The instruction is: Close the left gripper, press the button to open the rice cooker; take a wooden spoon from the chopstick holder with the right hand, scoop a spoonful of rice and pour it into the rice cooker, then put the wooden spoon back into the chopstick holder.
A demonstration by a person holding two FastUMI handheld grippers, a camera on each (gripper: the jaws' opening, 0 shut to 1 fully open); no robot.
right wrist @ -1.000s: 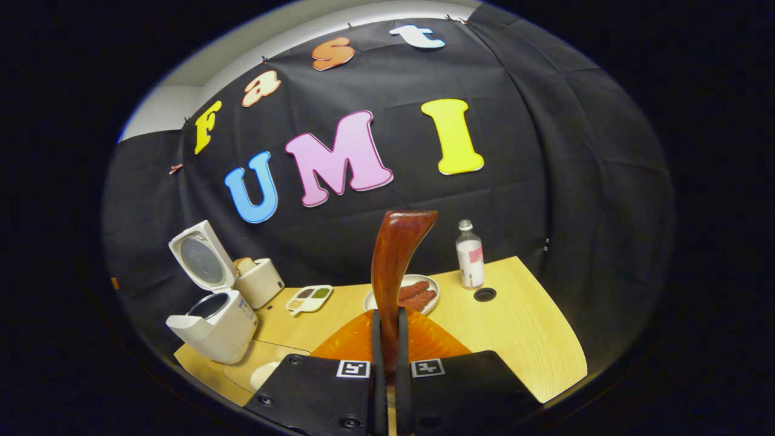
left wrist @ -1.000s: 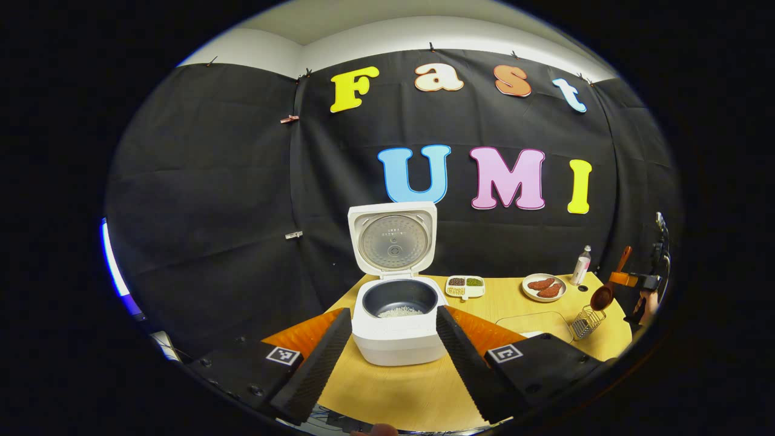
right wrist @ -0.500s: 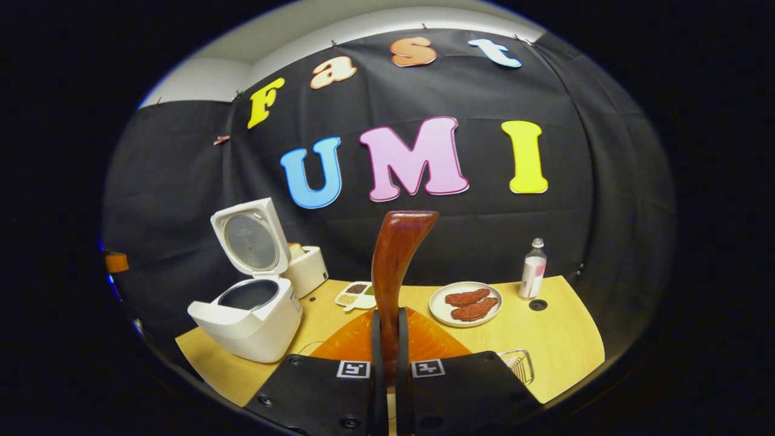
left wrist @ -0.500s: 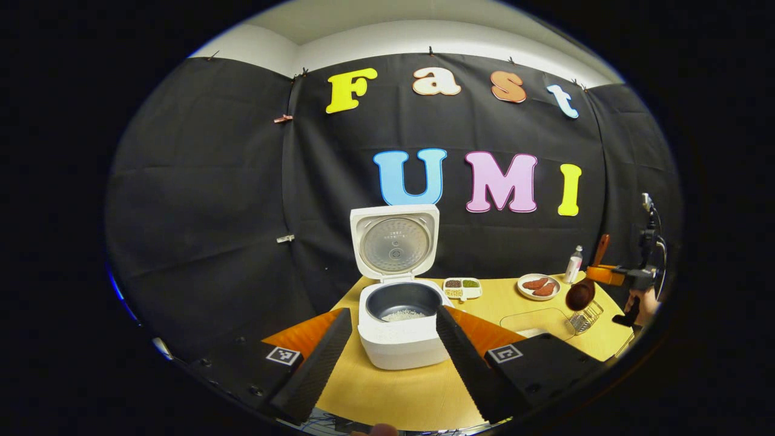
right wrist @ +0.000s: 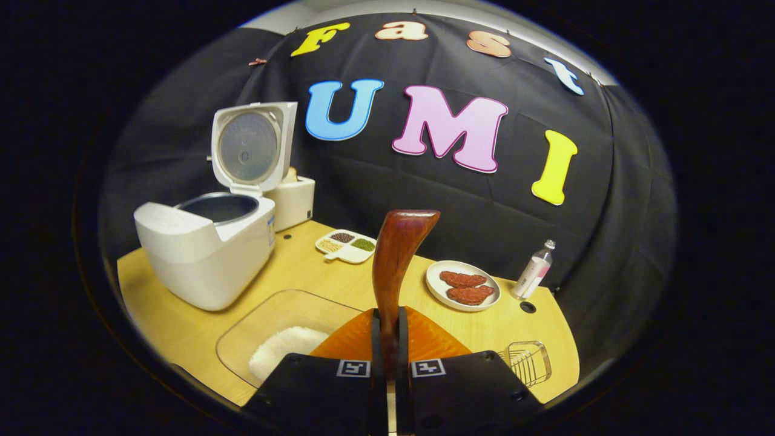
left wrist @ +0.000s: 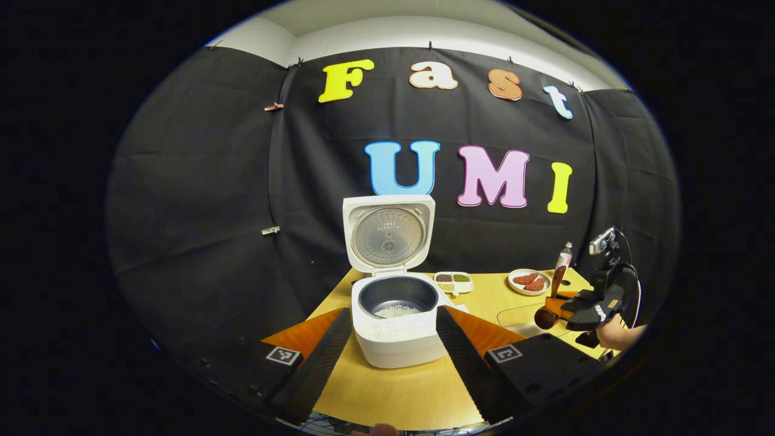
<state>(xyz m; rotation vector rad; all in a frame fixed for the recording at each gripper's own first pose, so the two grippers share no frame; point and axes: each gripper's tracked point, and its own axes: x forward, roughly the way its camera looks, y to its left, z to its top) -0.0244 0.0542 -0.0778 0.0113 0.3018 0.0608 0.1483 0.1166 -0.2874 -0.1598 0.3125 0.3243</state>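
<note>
The white rice cooker stands open with its lid upright and a little rice in the pot. My left gripper is open just in front of it, one finger on each side, holding nothing. My right gripper is shut on the handle of the wooden spoon, which rises straight ahead. In the left gripper view the right gripper hangs at the far right, with the wooden spoon's bowl low over the glass tray. The wire chopstick holder stands at the right gripper's lower right.
The glass tray holds a pile of rice. Behind it are a divided dish of grains, a plate of meat pieces and a bottle. A white toaster stands behind the cooker. A hand holds the right gripper.
The right gripper has carried the spoon down and left, from above the chopstick holder to low over the glass tray. The left gripper has stayed open in front of the cooker.
</note>
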